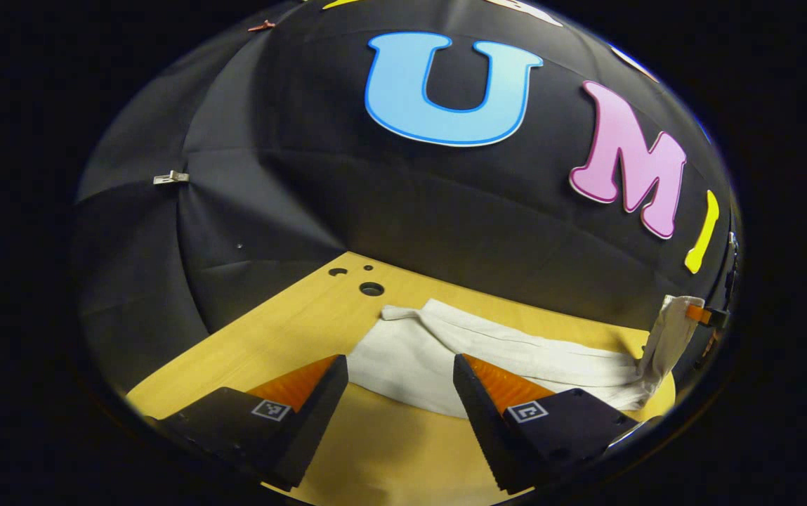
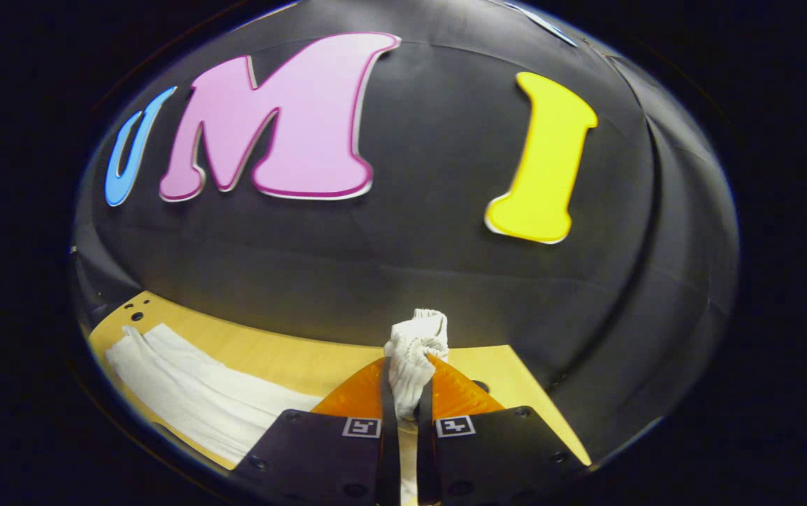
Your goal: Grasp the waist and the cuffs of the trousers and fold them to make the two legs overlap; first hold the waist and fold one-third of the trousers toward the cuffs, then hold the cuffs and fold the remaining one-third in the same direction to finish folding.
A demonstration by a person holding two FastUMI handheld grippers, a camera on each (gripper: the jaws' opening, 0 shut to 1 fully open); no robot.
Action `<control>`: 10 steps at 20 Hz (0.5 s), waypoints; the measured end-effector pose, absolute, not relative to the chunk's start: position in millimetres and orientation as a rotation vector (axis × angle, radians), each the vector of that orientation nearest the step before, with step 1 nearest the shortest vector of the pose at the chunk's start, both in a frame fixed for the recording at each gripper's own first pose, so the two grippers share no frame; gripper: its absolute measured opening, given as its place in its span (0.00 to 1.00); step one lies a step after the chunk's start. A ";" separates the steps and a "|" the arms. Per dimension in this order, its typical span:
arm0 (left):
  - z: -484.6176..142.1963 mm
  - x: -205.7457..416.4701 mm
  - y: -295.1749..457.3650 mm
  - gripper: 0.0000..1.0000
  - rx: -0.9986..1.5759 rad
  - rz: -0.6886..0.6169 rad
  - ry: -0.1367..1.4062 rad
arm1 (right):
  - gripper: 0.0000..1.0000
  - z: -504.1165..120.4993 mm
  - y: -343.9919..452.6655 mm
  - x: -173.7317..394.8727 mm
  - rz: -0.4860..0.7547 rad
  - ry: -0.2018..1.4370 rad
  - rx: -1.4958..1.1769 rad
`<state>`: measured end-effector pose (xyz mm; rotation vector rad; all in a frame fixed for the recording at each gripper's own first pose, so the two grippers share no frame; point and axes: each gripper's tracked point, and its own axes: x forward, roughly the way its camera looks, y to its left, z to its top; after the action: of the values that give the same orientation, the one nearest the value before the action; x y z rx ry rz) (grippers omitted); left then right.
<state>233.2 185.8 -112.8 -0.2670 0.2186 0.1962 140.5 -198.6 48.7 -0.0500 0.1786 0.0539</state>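
1 pair of white trousers [image 1: 515, 351] lies along the wooden table [image 1: 291, 330], 1 end bunched and lifted in the clamped right tool [image 2: 403, 411]; which end, waist or cuffs, is unclear. The left tool [image 1: 399, 393] hovers agape, holding nothing, near the cloth. The fold seems to be starting; next, the left tool likely must take the other end
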 end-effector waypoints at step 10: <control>-172.1 287.1 229.3 0.96 -0.230 0.216 0.326 | 0.14 17.8 -204.3 148.3 0.292 0.324 -0.159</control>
<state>287.1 229.3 -172.1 -0.2304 0.3264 0.2157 148.3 -204.3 17.8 -0.1585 0.3245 0.2923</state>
